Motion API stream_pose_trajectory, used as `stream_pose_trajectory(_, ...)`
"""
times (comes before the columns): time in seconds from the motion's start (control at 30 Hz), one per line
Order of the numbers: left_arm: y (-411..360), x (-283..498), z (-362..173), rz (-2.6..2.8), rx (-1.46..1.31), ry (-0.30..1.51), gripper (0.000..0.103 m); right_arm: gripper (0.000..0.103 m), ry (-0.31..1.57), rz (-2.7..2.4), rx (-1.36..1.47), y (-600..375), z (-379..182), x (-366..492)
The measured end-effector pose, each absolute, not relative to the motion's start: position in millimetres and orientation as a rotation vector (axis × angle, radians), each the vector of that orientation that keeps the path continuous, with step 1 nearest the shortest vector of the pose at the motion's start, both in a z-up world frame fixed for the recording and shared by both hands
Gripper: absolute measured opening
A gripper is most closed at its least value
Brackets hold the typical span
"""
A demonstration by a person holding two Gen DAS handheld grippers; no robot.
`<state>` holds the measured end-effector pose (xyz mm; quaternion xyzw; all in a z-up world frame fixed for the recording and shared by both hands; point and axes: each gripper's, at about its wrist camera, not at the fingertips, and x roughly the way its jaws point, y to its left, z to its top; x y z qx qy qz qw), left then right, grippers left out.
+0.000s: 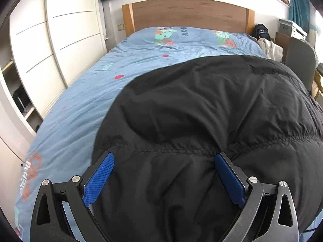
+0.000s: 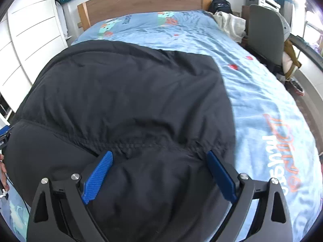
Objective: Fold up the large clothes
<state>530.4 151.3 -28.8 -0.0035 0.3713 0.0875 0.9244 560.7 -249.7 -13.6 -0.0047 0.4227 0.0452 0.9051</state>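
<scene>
A large black padded garment (image 1: pixel 212 109) lies spread on a bed with a blue printed cover (image 1: pixel 84 100). It also fills the right wrist view (image 2: pixel 125 92), with a stitched seam running across it. My left gripper (image 1: pixel 163 161) is open, its blue pads spread wide over the garment's near part, close above or on the fabric. My right gripper (image 2: pixel 159 157) is open too, its blue pads spread over the garment's near part by the seam. Neither grips any fabric. The blue cover shows to the right of the garment (image 2: pixel 272 100).
A wooden headboard (image 1: pixel 189 14) stands at the far end. White wardrobe doors (image 1: pixel 50 46) run along the left side. A grey chair (image 2: pixel 264 34), a pale cloth heap (image 2: pixel 230 24) and a black bag (image 2: pixel 220 5) stand at the far right.
</scene>
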Motion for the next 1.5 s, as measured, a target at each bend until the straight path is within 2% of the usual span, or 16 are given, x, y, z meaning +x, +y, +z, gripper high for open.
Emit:
stream_pose_trajectory(0.2, 164, 522, -32, 0.208, -0.031, 0.746, 0.102, 0.095, 0.802, 0.163, -0.012, -231, 5, 544)
stream_pose_trajectory(0.4, 172, 525, -43, 0.205, -0.037, 0.776, 0.103, 0.095, 0.818, 0.198, -0.017, -208, -12, 557)
stream_pose_trajectory(0.87, 183, 519, -43, 0.183, -0.101, 0.809, 0.103, 0.098, 0.818, 0.161, 0.051, -242, -24, 551)
stream_pose_trajectory(1.27, 268, 467, -24, 0.151, -0.316, 0.774, 0.102, 0.098, 0.758, 0.083, 0.124, -319, 16, 499)
stream_pose_trajectory(1.5, 284, 427, 14, 0.18, -0.335, 0.728, 0.102, 0.098, 0.65, 0.097, 0.123, -342, 74, 431)
